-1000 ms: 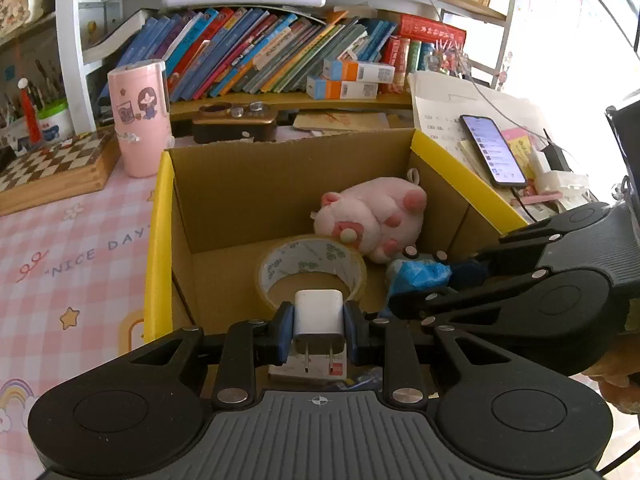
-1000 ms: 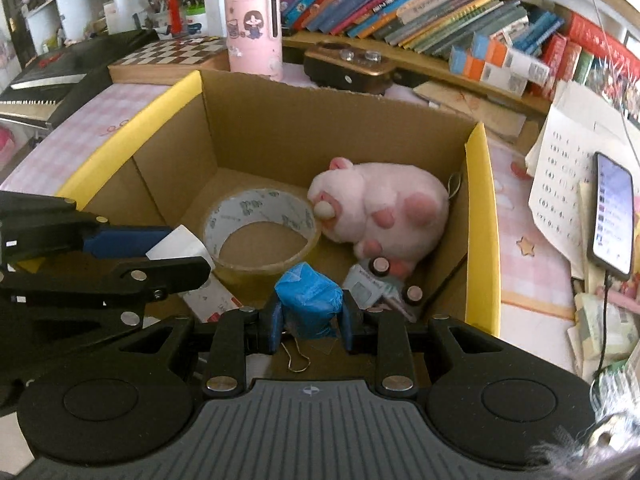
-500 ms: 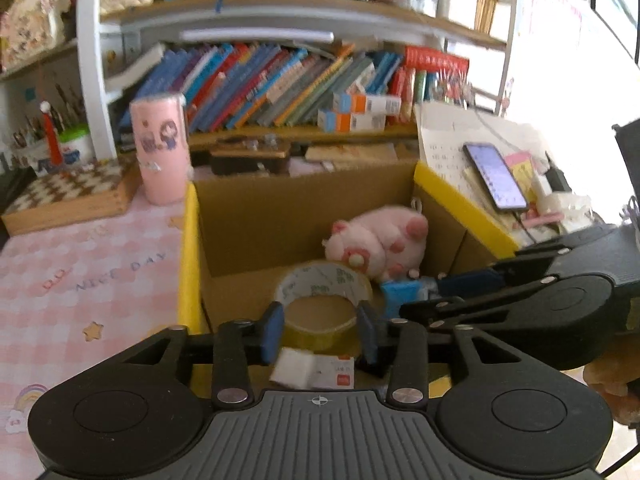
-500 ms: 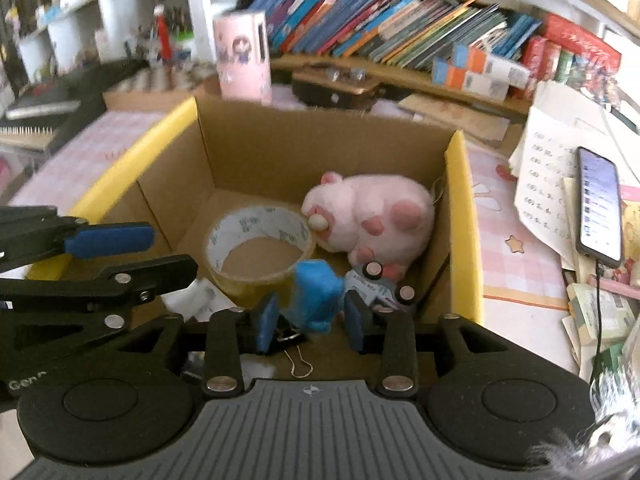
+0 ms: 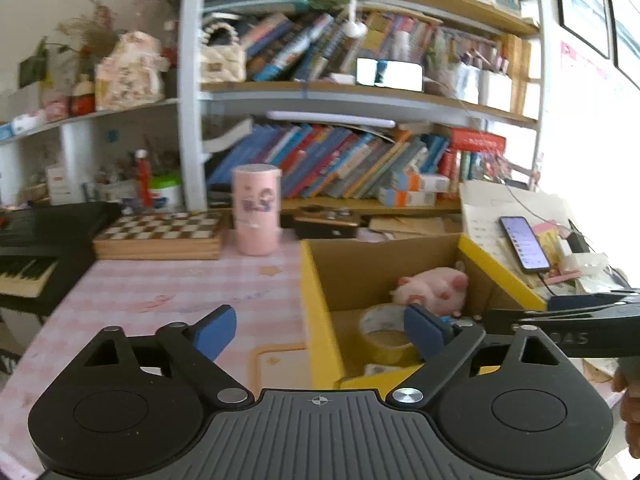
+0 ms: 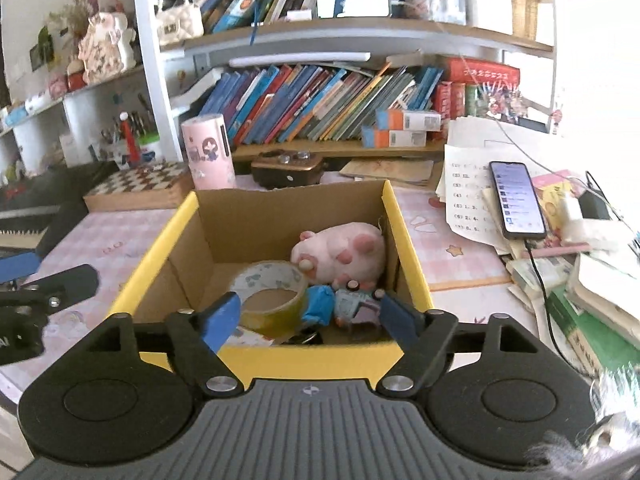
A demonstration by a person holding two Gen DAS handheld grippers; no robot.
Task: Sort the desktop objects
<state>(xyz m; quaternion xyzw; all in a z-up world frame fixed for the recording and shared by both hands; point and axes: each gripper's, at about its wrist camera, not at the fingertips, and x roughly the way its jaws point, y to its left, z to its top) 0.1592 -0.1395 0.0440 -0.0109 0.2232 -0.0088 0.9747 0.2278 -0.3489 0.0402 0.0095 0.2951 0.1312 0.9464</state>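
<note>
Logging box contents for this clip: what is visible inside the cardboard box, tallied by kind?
Pink plush toy: 1
Roll of tape: 1
Blue wrapped item: 1
Small toy car: 1
White item, mostly hidden by the right gripper's fingers: 1
Total: 5 visible in the cardboard box.

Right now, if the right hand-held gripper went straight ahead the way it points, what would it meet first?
Probably the yellow-edged near wall of the cardboard box, which sits directly below the open right hand-held gripper. If it cleared that edge, the roll of tape and blue wrapped object inside come next; depth is uncertain.
</note>
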